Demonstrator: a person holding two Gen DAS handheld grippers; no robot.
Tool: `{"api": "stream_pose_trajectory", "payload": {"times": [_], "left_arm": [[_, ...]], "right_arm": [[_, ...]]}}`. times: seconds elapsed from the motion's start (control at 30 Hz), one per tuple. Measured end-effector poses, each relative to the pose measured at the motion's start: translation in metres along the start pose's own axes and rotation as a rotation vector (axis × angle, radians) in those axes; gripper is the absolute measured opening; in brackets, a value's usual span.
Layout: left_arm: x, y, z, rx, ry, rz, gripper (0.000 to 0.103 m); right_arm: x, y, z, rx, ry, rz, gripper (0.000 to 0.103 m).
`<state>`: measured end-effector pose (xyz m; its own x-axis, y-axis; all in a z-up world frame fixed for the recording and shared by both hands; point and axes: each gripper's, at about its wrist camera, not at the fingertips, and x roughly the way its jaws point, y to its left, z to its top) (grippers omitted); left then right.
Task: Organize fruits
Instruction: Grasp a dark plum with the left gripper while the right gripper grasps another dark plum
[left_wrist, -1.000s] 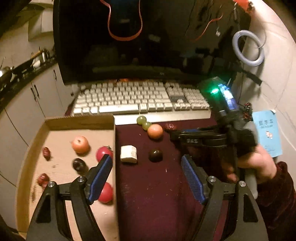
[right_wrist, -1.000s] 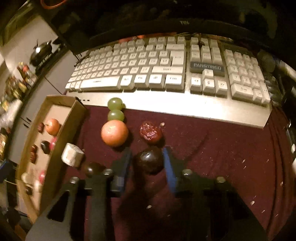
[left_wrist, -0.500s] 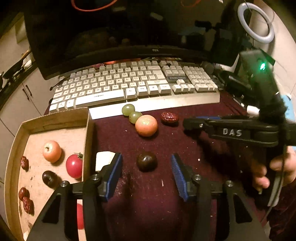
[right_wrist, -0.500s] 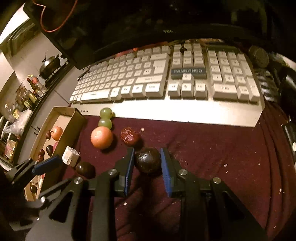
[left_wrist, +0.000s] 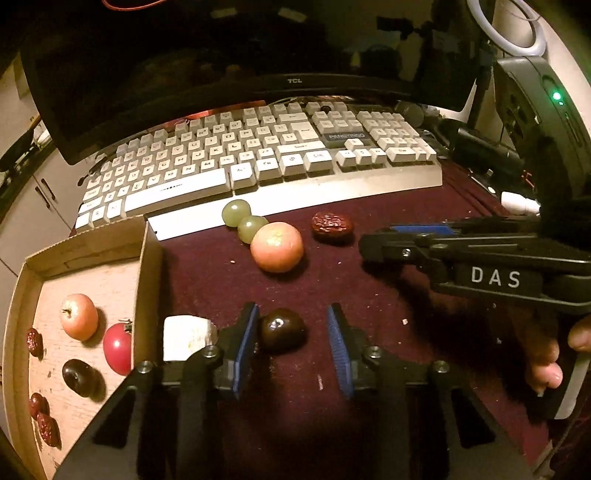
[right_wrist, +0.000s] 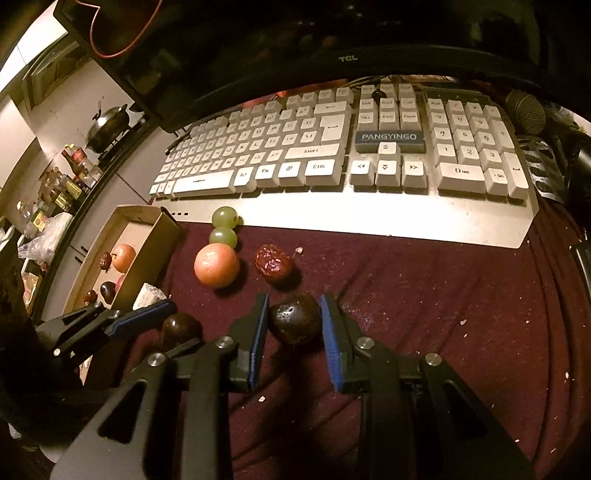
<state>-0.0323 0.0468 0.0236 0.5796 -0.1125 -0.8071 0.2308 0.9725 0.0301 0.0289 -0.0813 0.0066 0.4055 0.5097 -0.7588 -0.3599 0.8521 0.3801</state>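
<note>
Fruits (left_wrist: 276, 246) near cardboard tray (left_wrist: 149, 258) wall

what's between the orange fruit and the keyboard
Two green grapes lie in a row between the orange fruit and the keyboard. Both wrist views show this.

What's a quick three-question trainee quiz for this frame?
1. True or false: the two green grapes lie in the cardboard box.
2. The right gripper is shut on: A) a red date, B) a dark fruit, C) an orange fruit.
3. Which gripper shows a gap beside its fruit?
Key: 1 false, they're on the cloth. 2 B. 3 the left gripper: its jaws have just been closing around a second dark fruit, one pad clear.
</note>
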Motion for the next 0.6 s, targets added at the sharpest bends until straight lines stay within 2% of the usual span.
{"api": "stream_pose_trajectory", "payload": {"times": [0.13,0.27,0.43,0.5,0.6], "left_arm": [[-0.001,0.002,-0.002,0.0,-0.004,0.003,0.029],[0.006,0.0,-0.005,0.017,0.017,0.059,0.029],[0.007,0.005,-0.005,-0.007,0.022,0.036,0.029],[0.006,0.004,-0.005,-0.006,0.022,0.026,0.024],[0.007,0.004,-0.005,-0.014,0.023,0.021,0.022]], "right_arm": [[0.002,0.002,0.0,-0.007,0.005,-0.002,0.03],[0.004,0.007,-0.002,-0.037,0.002,-0.022,0.03],[0.007,0.017,-0.004,-0.093,-0.004,-0.067,0.031],[0.008,0.02,-0.005,-0.113,-0.007,-0.084,0.031],[0.01,0.027,-0.007,-0.148,-0.013,-0.11,0.03]]}}
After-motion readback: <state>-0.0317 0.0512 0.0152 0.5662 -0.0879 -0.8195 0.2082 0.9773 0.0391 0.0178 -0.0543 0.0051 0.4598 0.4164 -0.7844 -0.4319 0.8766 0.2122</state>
